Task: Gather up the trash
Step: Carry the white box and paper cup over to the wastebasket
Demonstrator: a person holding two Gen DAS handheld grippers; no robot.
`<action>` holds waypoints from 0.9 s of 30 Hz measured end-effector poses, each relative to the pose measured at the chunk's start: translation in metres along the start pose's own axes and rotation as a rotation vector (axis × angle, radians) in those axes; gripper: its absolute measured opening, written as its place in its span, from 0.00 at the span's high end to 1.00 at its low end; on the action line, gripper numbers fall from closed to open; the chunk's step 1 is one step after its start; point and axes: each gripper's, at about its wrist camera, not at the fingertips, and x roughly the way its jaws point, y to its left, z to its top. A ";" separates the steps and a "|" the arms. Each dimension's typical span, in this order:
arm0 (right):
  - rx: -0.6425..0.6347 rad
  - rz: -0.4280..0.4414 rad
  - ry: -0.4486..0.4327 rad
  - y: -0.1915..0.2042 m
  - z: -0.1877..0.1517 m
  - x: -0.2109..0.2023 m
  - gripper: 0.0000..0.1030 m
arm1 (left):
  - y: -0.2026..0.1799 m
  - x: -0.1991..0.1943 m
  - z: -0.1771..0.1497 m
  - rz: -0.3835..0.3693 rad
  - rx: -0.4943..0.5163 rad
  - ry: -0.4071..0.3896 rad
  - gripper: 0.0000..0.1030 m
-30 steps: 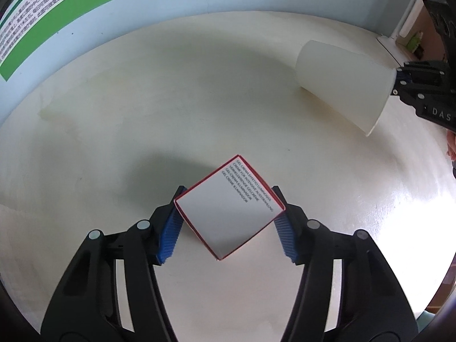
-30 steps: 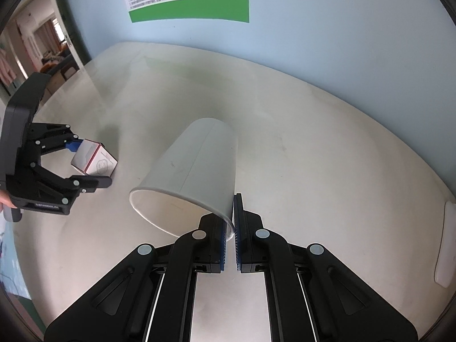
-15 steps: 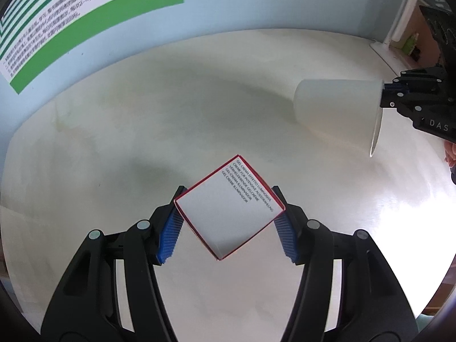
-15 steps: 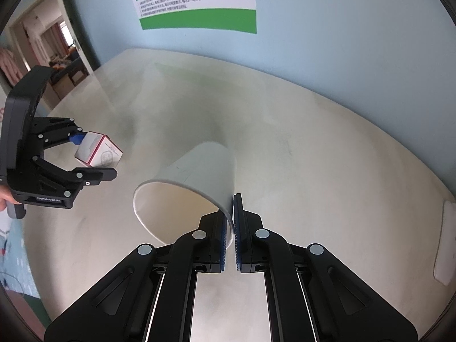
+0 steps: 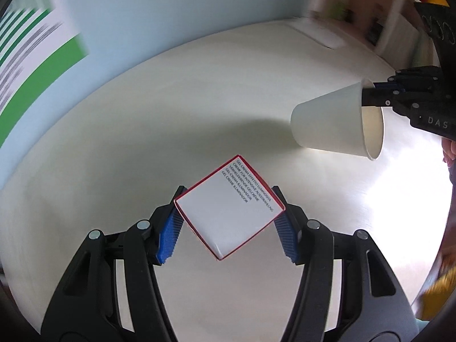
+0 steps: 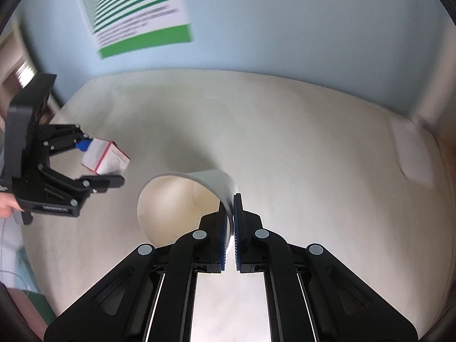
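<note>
**Box and cup held above the pale bench**

A cream-coloured bench [image 5: 119,148] runs up to a light blue wall [image 6: 285,22], where a green-and-white striped poster [image 6: 136,14] hangs, blurred in both views.

The small white box [image 5: 228,209] with red edges and a few lines of dark print sits turned like a diamond between the blue pads [image 5: 168,235] of the left hand-held gripper [image 5: 228,228]. The pads press on two opposite corners, and the box is clear of the bench surface. From the right wrist view the same box [image 6: 105,158] shows a red-trimmed side face, pinched in the left hand-held gripper [image 6: 94,162], with a bit of the person's hand [image 6: 7,203] behind it.

Well apart from the box, the white paper cup [image 5: 336,122] is held on its side, mouth toward the right hand-held gripper [image 5: 379,97]. That right hand-held gripper [image 6: 230,228] has its pads nearly together on the cup's rim wall, one inside and one outside; the cup [image 6: 182,199] opens toward the camera.

A pale flat object [image 6: 413,156] lies at the bench's far right corner.
</note>
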 end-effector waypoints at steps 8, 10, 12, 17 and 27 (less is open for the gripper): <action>0.236 -0.176 -0.043 -0.013 -0.099 -0.085 0.96 | -0.100 -0.005 -0.003 -0.159 0.292 -0.010 0.46; 0.284 -0.216 -0.046 -0.016 -0.126 -0.108 0.96 | -0.125 -0.009 -0.001 -0.194 0.351 -0.019 0.46; 0.335 -0.257 -0.052 -0.018 -0.155 -0.132 0.96 | -0.153 -0.014 -0.002 -0.231 0.396 -0.029 0.46; 0.443 -0.339 -0.087 -0.018 -0.225 -0.192 0.96 | -0.227 -0.027 -0.013 -0.298 0.527 -0.045 0.46; 0.642 -0.462 -0.113 0.004 -0.367 -0.293 0.95 | -0.390 -0.065 -0.086 -0.459 0.755 -0.039 0.46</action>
